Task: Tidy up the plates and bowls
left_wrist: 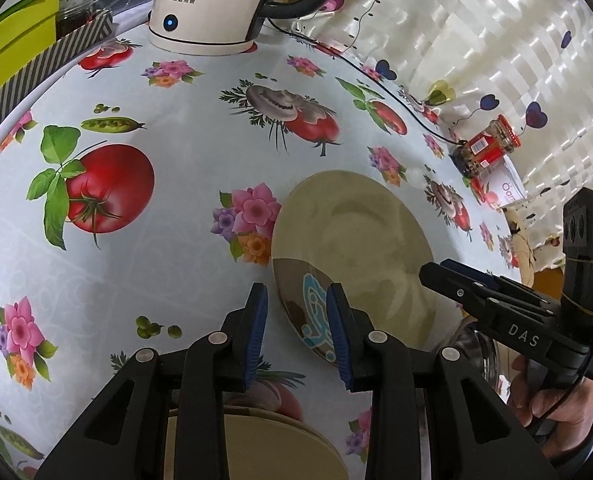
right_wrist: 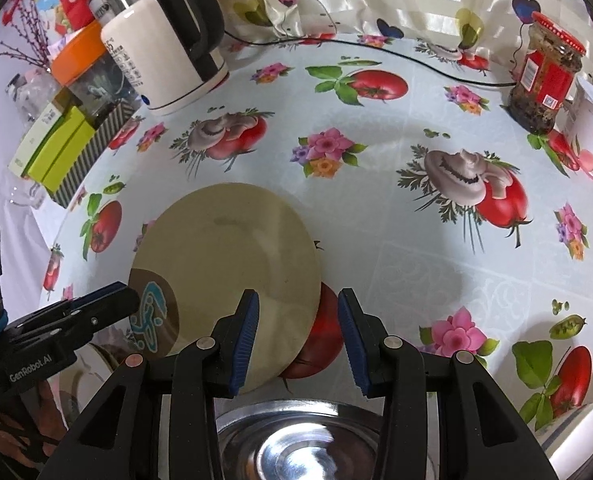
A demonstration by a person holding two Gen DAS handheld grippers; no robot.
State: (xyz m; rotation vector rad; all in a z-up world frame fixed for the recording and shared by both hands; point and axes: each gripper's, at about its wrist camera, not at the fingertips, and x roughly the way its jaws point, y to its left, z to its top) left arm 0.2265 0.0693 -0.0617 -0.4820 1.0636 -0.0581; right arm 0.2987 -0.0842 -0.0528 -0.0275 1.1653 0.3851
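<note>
The left gripper (left_wrist: 298,332) points down at the table (left_wrist: 168,216), its blue-padded jaws standing apart with nothing pinched between them. The near rim of a beige plate (left_wrist: 352,240) lies in the gap and just past the right-hand pad (whether the pad touches the rim I cannot tell). The plate lies flat on the flowered cloth and carries a brown patch with a turquoise figure at the edge nearest these tongs. Below the left gripper's fingers, close under the camera, shows the top of another beige plate (left_wrist: 264,436).

The right gripper (right_wrist: 298,334) also points down, jaws spread and holding nothing. The opposite edge of the same beige plate (right_wrist: 224,264) reaches in front of its left pad, and a printed tomato on the cloth shows in the gap. Directly beneath these tongs sits a shiny steel bowl (right_wrist: 296,444).

From the left wrist view the right gripper (left_wrist: 448,276) comes in at the plate's far side, gripped by a hand (left_wrist: 552,400). Well beyond both tongs stand a white kettle (right_wrist: 164,52) and a red-labelled jar (right_wrist: 544,76).
</note>
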